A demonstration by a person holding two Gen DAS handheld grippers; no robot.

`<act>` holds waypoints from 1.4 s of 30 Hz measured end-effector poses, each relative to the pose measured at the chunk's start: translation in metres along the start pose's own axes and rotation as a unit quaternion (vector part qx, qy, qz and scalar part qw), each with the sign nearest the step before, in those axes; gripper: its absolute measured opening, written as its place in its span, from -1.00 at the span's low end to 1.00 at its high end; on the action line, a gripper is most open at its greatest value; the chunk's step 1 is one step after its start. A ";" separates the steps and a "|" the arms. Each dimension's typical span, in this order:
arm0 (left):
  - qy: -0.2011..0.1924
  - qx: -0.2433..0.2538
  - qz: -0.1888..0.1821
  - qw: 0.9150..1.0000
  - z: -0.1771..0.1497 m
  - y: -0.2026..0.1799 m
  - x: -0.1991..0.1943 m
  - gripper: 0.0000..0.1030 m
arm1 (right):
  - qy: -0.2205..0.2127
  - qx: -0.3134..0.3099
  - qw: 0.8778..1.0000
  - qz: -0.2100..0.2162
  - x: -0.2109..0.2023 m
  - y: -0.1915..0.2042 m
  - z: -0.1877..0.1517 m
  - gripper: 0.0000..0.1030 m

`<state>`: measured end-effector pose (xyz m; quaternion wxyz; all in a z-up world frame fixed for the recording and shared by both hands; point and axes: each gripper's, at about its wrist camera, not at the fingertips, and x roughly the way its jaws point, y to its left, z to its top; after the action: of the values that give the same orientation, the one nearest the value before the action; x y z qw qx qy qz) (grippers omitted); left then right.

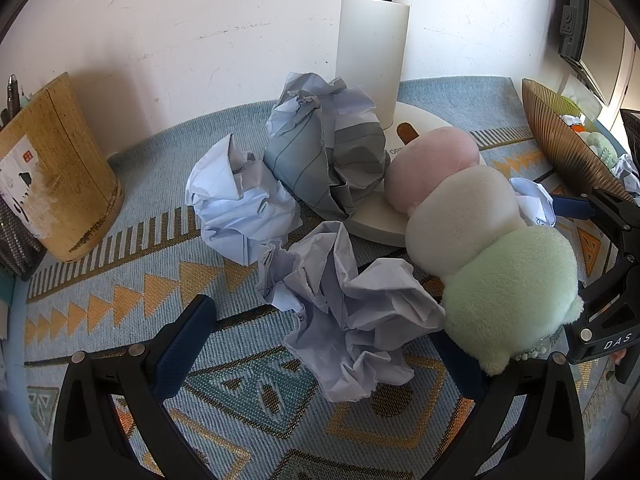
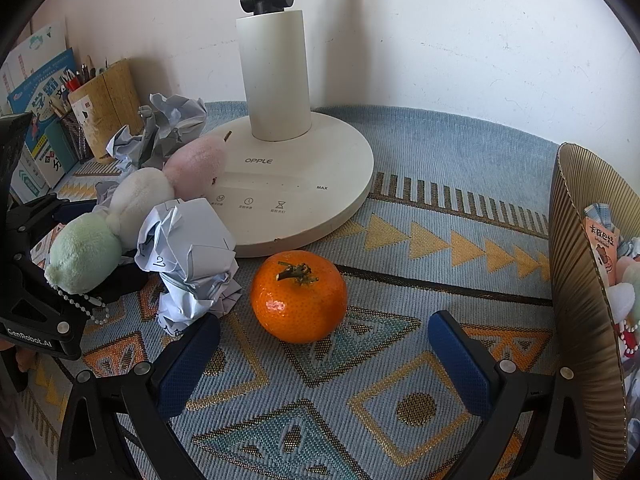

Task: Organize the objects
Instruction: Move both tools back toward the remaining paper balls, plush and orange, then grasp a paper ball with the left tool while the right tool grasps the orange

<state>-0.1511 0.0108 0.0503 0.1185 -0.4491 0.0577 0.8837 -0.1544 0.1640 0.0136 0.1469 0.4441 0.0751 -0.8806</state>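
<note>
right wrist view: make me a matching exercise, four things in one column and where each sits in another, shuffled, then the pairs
Things:
1. orange
2. plush
3. lamp
4. pen holder

Places:
A. far left by the wall, behind the paper balls
B. leaning on the lamp base's left edge
C. on the mat ahead of the open right tool
D. centre back, column rising out of view

Pairs: 1-C, 2-B, 3-D, 4-A
</note>
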 end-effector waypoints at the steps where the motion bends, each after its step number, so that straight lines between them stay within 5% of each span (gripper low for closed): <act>1: 0.000 0.000 0.000 1.000 0.000 0.000 -0.001 1.00 | 0.000 0.000 1.000 0.000 0.000 0.000 0.000 1.00; 15: 0.000 0.000 0.000 1.000 0.000 -0.001 0.001 1.00 | -0.003 0.002 1.000 0.002 -0.001 0.001 -0.002 0.91; 17: -0.007 0.002 -0.006 1.000 -0.001 0.000 0.000 0.76 | -0.017 0.003 1.000 0.003 -0.006 0.000 -0.002 -0.03; 18: -0.020 0.008 -0.013 1.000 -0.003 -0.003 -0.004 0.00 | -0.027 0.004 1.000 0.005 -0.011 0.000 -0.003 -0.24; 25: -0.061 0.048 -0.008 0.997 -0.007 -0.020 -0.023 -0.07 | -0.050 0.023 0.998 0.019 -0.017 -0.007 -0.003 -0.24; 37: -0.136 -0.010 -0.006 0.991 -0.012 0.007 -0.047 -0.07 | -0.148 0.023 0.989 0.009 -0.052 -0.006 -0.016 -0.24; 42: -0.174 -0.013 -0.005 0.985 -0.017 0.008 -0.061 -0.07 | -0.172 0.010 0.984 0.041 -0.061 -0.002 -0.020 -0.24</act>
<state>-0.1052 -0.0100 0.0889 0.1251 -0.2904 0.0224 0.9484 -0.1051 0.1825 0.0506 0.1894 0.2898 0.0219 -0.9379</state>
